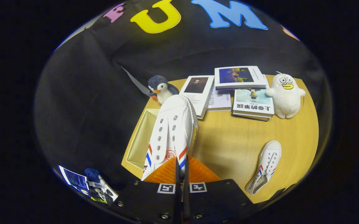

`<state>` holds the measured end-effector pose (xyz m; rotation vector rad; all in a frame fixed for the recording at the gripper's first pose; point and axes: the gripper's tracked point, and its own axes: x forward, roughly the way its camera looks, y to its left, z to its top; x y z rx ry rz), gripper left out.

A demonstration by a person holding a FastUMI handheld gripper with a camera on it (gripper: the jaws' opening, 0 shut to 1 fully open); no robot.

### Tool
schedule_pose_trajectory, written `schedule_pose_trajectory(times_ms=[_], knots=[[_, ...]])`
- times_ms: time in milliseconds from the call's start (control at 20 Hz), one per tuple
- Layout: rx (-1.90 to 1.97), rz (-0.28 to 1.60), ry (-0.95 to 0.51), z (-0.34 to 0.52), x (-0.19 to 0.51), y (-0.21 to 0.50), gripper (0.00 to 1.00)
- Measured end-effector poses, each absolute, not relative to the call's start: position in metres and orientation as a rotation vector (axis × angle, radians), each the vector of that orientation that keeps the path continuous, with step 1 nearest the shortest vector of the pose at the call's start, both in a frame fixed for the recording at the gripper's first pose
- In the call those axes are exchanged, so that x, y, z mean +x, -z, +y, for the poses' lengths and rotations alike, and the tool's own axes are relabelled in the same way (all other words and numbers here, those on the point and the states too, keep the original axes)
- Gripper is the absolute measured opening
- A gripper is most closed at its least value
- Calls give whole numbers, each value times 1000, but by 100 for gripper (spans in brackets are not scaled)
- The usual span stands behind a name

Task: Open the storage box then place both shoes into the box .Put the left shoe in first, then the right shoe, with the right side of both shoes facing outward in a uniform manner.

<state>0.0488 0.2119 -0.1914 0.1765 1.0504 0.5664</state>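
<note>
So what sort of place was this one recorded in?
Probably a staged recording booth: a small wooden table against black cloth, set with books, plush toys and an open storage box. The gripper holds a white shoe.

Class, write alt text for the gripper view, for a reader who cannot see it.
The gripper, fingers closed on the heel of a white shoe, holds it above an open box at the wooden table's edge. A second white shoe lies on the table; books and two plush toys sit beyond.
</note>
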Motion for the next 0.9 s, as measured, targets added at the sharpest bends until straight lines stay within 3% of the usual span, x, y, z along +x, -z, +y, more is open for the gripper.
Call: schedule_pose_trajectory(times_ms=[450,900], knots=[[97,1105,-688,303,61,217,2],[5,1148,-717,343,68,248,3]])
